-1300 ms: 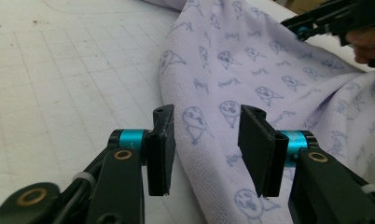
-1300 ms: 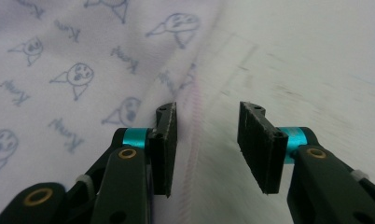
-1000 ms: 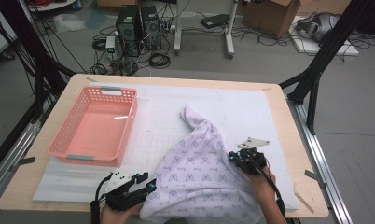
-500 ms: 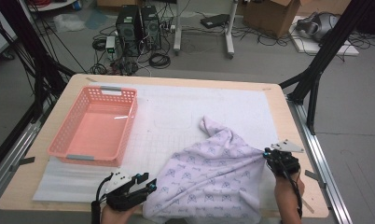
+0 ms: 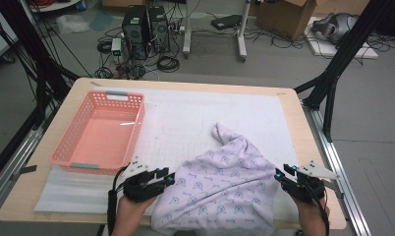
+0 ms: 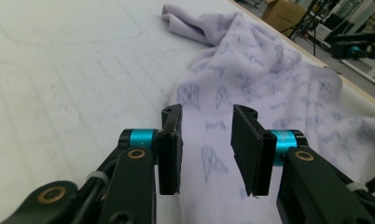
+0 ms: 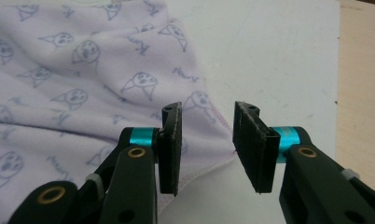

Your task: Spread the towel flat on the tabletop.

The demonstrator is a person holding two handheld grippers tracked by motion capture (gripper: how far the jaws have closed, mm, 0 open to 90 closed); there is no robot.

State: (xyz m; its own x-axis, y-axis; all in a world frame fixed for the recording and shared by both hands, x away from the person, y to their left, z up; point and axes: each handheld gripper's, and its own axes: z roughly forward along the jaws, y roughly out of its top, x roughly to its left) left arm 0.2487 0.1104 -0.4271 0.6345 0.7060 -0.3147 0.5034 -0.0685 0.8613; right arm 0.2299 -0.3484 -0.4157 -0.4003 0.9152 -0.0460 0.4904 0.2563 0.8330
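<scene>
Both grippers sit at the lilac printed cotton garment (image 5: 225, 187): left gripper (image 6: 206, 149) closing, half-open over cloth; right gripper (image 7: 206, 147) just opened, gripping nothing

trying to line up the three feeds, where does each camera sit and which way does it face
High view: above the person's side, looking forward and down on the table, pink basket and lilac cloth; both forearms enter from below, with the left gripper and right gripper.
Left gripper view: rides the left gripper, looking across the cloth; its fingers stand apart.
Right gripper view: rides the right gripper, facing the cloth's hem; its jaws have just been opening, gap empty.
All three share the cloth.
</scene>
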